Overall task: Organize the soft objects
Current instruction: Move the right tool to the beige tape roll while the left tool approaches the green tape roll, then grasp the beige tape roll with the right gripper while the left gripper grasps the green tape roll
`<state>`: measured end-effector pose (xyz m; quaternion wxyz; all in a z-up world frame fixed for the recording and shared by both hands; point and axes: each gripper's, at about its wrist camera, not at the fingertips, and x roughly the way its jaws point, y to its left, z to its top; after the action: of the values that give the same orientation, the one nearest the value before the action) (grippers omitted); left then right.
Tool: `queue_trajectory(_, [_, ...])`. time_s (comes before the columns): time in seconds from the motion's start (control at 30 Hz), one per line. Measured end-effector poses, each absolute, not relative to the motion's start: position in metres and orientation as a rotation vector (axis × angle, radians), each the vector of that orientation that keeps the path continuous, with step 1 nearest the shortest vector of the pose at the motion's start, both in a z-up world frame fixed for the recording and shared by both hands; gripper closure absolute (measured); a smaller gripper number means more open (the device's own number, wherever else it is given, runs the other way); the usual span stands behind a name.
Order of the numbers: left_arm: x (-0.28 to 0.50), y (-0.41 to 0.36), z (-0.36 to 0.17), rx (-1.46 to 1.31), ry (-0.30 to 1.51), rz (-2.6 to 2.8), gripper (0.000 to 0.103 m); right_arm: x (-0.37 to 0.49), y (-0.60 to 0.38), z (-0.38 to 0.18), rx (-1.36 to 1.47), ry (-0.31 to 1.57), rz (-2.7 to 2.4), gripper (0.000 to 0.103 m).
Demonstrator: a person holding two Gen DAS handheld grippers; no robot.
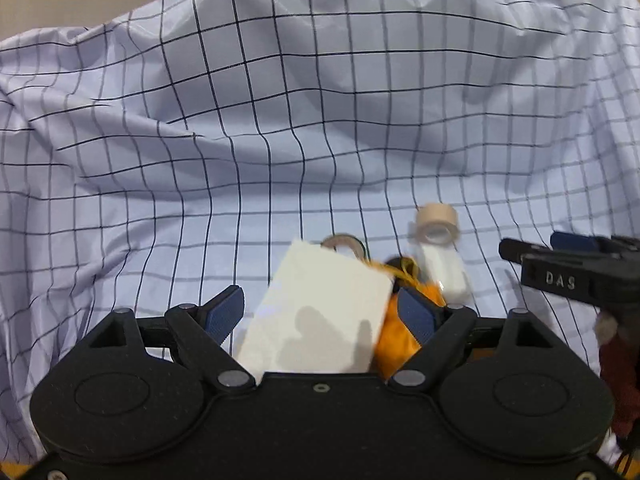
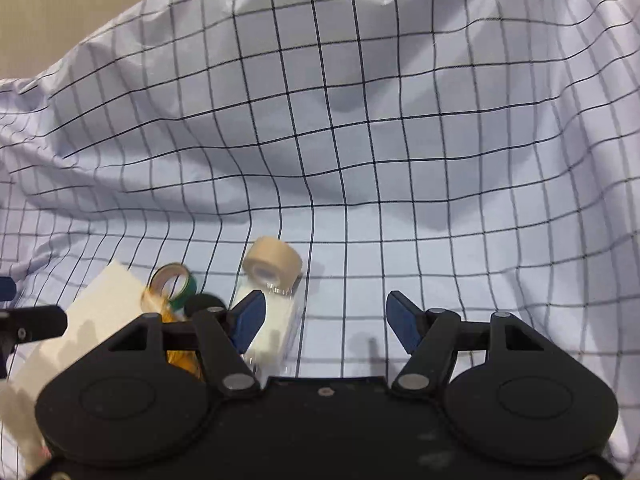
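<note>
Left wrist view: left gripper (image 1: 320, 312) spread open over the checked cloth (image 1: 280, 120), both blue pads (image 1: 224, 312) clear of everything. White block (image 1: 320, 316) lying tilted between the jaws but gripped by neither. Orange soft thing (image 1: 396, 336) tucked against the block's right edge, partly hidden behind the right pad. Beige tape roll (image 1: 436, 224) perched at the far end of a white box (image 1: 448, 272), just beyond. Another tape ring (image 1: 344, 242) peeking over the block's far edge. Right gripper (image 1: 520, 254) reaching in from the right, its jaws not readable here.

Right wrist view: right gripper (image 2: 326, 316) released, holding nothing, bare cloth (image 2: 360, 120) between the pads. White box (image 2: 276, 332) just beside the left pad, beige roll (image 2: 272, 264) against its far end. Green-edged tape ring (image 2: 176, 280), a dark round thing (image 2: 204, 304), orange material (image 2: 180, 356) and white block (image 2: 80, 332) clustered further left.

Probably a reach toward the pile. For a clean pick: square the left jaws to the block's sides, close on one item only, avoid pinching cloth, and keep the two grippers from crowding the same spot. Soft items likely to squash, so a gentle close.
</note>
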<state>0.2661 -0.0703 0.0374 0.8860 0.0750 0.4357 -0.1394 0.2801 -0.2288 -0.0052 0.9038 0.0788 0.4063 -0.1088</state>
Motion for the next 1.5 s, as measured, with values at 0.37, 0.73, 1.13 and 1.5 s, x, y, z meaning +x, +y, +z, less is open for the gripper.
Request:
queue_trajectory(0.37, [0.348,-0.096,0.005,0.174,1.02,-0.257,0.023,0.338,-0.23,-0.037,0.146,0.882,-0.202,0.037])
queue_trajectory(0.73, [0.365,-0.115,-0.016,0.206,1.071,-0.291,0.023,0.377,-0.247,-0.056,0.131,0.89,-0.255,0.036])
queue_trajectory(1.13, [0.372,-0.139,-0.04,0.302,1.125,-0.28,0.026,0.363,-0.273,-0.042,0.199,0.853,-0.264,0.036])
queue_trajectory(1.5, [0.396,-0.126,-0.053,0.205,1.161,-0.273,0.057,0.363,-0.271,-0.038,0.215,0.844,-0.222,0.027])
